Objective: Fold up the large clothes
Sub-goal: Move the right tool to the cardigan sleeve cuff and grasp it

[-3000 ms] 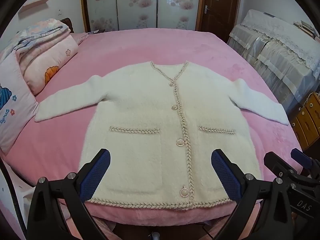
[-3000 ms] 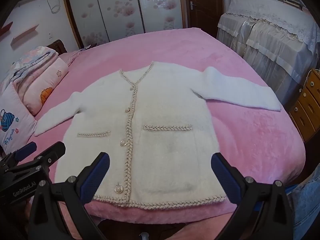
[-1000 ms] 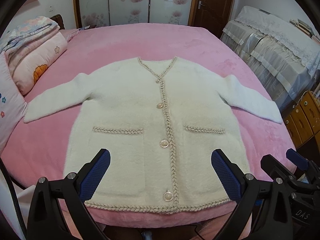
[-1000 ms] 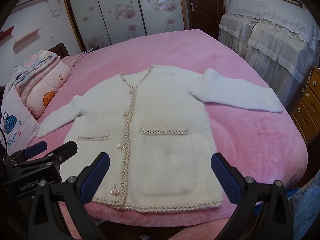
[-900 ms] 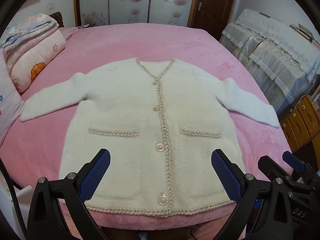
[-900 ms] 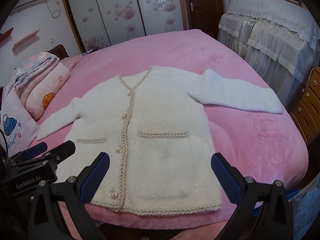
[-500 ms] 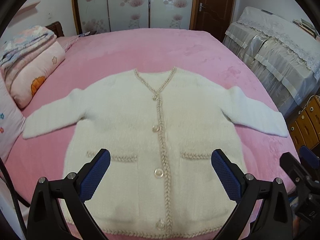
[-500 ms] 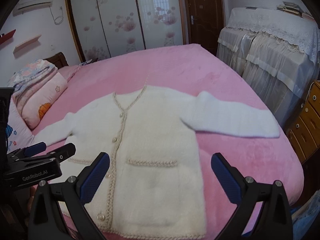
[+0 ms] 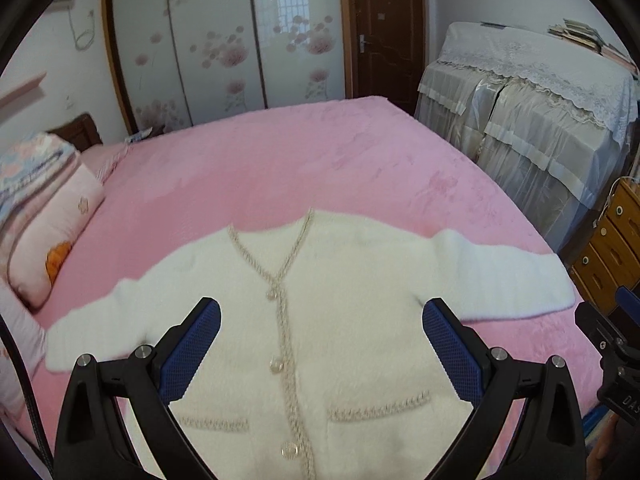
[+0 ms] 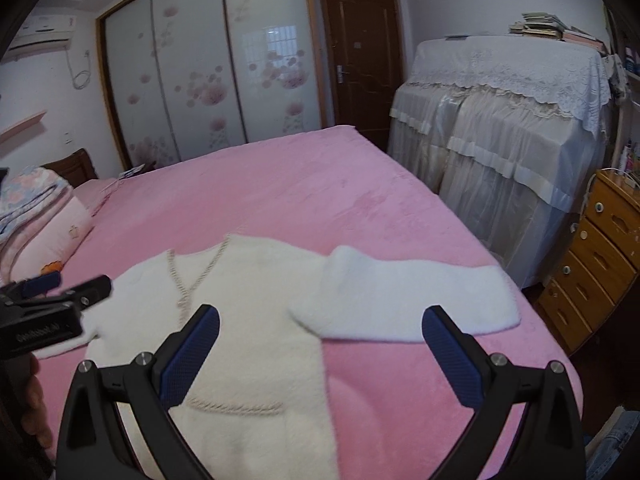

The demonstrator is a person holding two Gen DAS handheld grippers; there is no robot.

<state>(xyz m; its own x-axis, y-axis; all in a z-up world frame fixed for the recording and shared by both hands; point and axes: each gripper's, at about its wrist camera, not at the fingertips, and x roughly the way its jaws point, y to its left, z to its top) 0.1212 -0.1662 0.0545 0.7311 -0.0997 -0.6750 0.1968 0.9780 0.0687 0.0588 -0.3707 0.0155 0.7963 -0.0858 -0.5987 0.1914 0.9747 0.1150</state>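
Lying flat under both spread, empty tools (image 9: 320, 344) (image 10: 320, 344), the cardigan (image 9: 344, 320) covers the bed (image 9: 320, 152).

"DAS" on right gripper (image 9: 624, 380) body; other lettering blurred.

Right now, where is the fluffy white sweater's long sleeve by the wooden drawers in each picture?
Left wrist view: the sleeve stretches right of centre, toward the right edge.
Right wrist view: the sleeve lies across the middle, between the open fingers.
Shared landmark: the wooden drawers, at the right edge in both.
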